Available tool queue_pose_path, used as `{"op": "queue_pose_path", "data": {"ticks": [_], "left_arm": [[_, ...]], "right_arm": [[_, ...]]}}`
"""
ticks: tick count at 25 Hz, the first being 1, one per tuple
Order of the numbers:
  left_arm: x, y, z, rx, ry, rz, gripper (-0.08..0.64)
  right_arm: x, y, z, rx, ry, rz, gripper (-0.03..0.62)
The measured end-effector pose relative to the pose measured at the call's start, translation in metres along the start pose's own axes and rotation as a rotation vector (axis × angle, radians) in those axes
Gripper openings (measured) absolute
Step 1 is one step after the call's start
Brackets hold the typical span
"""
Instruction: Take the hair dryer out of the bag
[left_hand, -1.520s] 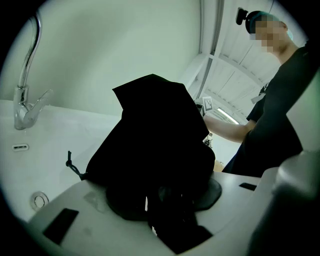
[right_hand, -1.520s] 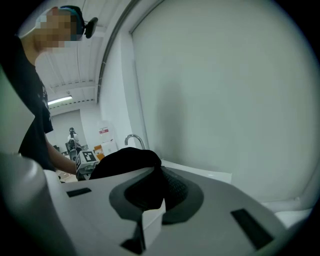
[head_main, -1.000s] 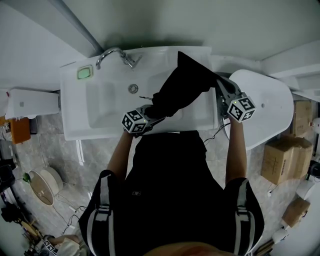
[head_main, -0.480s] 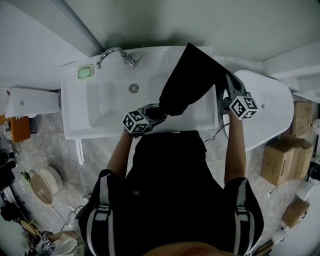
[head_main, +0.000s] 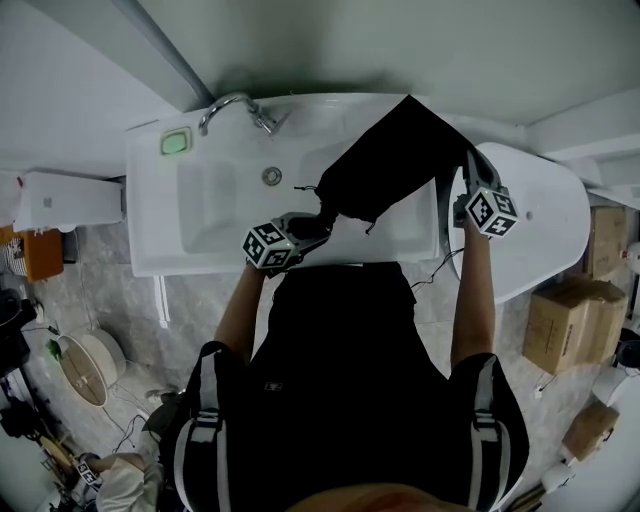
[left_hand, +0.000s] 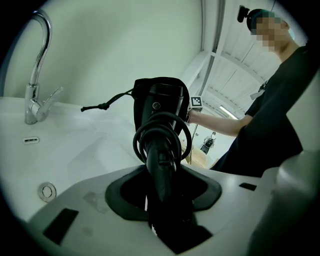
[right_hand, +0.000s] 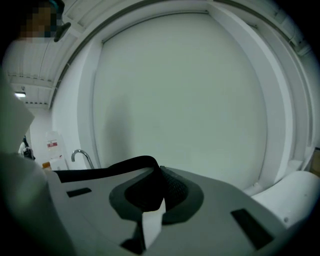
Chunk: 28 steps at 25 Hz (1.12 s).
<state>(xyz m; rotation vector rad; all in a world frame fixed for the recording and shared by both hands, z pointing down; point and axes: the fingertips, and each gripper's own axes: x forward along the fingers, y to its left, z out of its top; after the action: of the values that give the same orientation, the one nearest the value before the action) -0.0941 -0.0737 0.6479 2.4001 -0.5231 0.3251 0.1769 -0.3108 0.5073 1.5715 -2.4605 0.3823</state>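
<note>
The black hair dryer (left_hand: 161, 150) is gripped by its handle, with its cord coiled round it, in my left gripper (left_hand: 162, 185); its head still sits in the mouth of the black bag (left_hand: 143, 90). In the head view the bag (head_main: 395, 160) stretches level over the white sink (head_main: 150, 240), from my left gripper (head_main: 316, 224) to my right gripper (head_main: 467, 162). The right gripper (right_hand: 152, 192) is shut on the bag's closed end (right_hand: 145, 185). A drawstring (left_hand: 100, 106) hangs from the bag's mouth.
A chrome faucet (head_main: 235, 105) and a green soap dish (head_main: 174, 143) stand at the sink's back edge. A white rounded fixture (head_main: 540, 230) lies right of the sink. Cardboard boxes (head_main: 560, 320) sit on the floor at right.
My right gripper has moved right and away with the bag's end, drawing the bag out flatter and off the dryer. The left gripper has stayed put with the dryer.
</note>
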Motion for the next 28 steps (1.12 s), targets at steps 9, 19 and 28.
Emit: {"op": "queue_pose_path", "data": {"ticks": [9,19,28], "left_arm": [[-0.020,0.002,-0.005,-0.032,-0.027,0.057,0.169],[-0.020,-0.005,0.010,-0.059,-0.100,0.141,0.169],[0.009,-0.042,0.028,-0.085,-0.173,0.143,0.169]], "right_arm": [[-0.003,-0.049,-0.078,0.005,0.175,-0.126,0.069],[-0.014,-0.044,-0.157,-0.177,0.398,-0.113,0.177],[-0.052,-0.062,-0.146,-0.194,0.373,-0.123,0.256]]}}
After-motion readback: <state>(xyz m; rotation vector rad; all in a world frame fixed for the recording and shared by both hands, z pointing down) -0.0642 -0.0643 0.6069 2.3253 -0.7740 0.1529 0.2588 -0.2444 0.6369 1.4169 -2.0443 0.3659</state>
